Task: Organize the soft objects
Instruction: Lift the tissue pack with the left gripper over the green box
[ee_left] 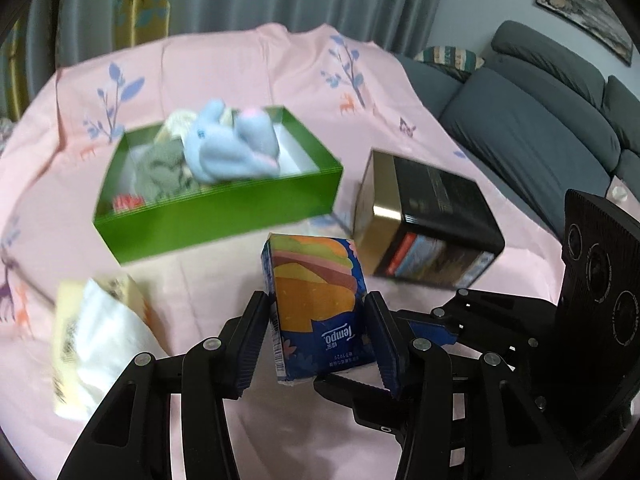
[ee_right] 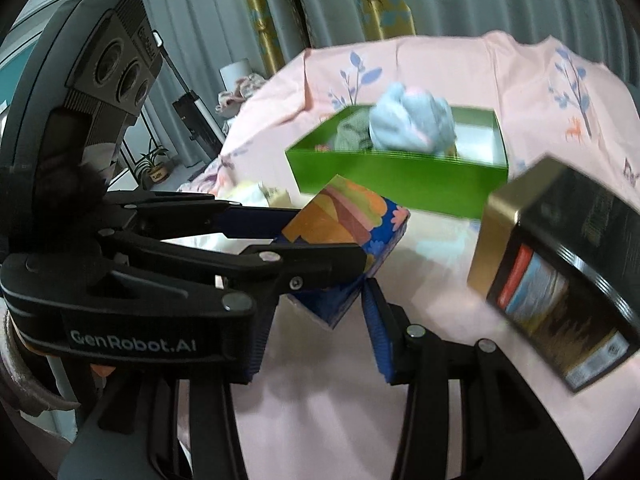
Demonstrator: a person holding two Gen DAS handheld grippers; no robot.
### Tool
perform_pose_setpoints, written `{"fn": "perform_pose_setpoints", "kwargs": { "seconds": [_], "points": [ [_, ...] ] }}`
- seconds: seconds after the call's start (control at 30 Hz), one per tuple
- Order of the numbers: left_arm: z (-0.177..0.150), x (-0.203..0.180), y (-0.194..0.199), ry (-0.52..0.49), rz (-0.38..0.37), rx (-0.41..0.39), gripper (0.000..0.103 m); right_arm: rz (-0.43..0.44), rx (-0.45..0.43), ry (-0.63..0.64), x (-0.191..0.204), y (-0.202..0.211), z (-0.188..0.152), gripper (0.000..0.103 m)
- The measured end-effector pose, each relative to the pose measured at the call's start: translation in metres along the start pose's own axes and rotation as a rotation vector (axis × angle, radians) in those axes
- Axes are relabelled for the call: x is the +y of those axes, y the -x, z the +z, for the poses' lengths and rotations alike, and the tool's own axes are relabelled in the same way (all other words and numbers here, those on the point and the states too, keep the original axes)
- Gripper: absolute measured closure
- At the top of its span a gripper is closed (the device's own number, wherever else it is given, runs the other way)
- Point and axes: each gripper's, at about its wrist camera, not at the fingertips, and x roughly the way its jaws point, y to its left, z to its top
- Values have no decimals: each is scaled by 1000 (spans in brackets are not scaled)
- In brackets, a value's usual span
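Observation:
A blue Tempo tissue pack [ee_left: 316, 300] with an orange and pink print hangs above the pink bedsheet [ee_left: 248, 68]. My left gripper [ee_left: 318, 308] is shut on its two long sides. In the right wrist view the pack [ee_right: 344, 216] sits tilted, with the left gripper [ee_right: 328, 236] reaching in from the left. My right gripper [ee_right: 316, 304] is shut on the pack's lower end. One of its fingers [ee_left: 352, 386] shows under the pack in the left wrist view. Behind stands a green box [ee_left: 216, 216] holding a light blue plush toy [ee_left: 232, 148] and a grey-green cloth [ee_left: 160, 172].
A black and gold tin [ee_left: 432, 216] lies on its side to the right of the pack, close to the green box [ee_right: 400, 184]. A yellow packet with white tissue [ee_left: 96, 332] lies at the left. A grey sofa [ee_left: 540, 120] borders the sheet's right edge; curtains hang behind.

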Motion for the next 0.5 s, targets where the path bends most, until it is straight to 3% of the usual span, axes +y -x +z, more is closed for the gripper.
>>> {"fn": "perform_pose_setpoints", "kwargs": {
  "seconds": [0.5],
  "points": [
    [53,24,8,-33,52,-87,53,-15,-77,57,-3,-12,57,59]
  ]
}}
